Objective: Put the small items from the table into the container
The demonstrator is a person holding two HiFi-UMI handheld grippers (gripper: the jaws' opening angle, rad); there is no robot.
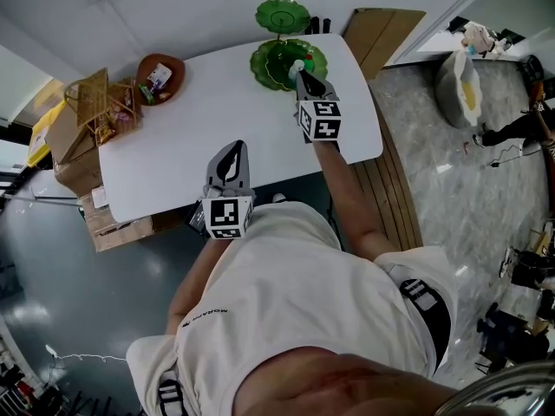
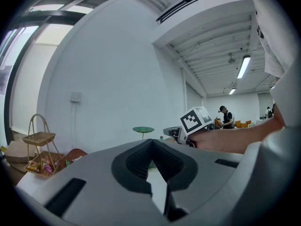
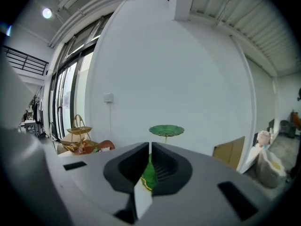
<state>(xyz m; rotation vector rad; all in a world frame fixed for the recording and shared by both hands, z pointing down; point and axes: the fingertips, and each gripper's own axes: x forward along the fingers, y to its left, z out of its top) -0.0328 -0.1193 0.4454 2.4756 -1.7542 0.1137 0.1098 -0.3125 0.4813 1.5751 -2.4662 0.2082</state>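
While both pairs are pressed together with nothing between them, the right tongs [image 1: 300, 74] hang just over the lower tier of the green dish [image 1: 264, 59] at the counter's [image 1: 199, 128] far edge. The left tongs [image 1: 232, 150] hover near its front. A careless sweep could flick the small pale piece [image 1: 297, 64] at the tips off the tier, or tip the stand. It looks tiny, whitish and light. Wrapped bits also fill the brown bowl [image 1: 159, 78].

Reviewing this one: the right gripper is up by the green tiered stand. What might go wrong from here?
1. The right gripper hangs shut just over the green tiered stand, which sits at the far edge of the table; a careless sweep might knock or tip it.
2. A small pale thing shows at its tips. Whether it is gripped is unclear, so it may drop.
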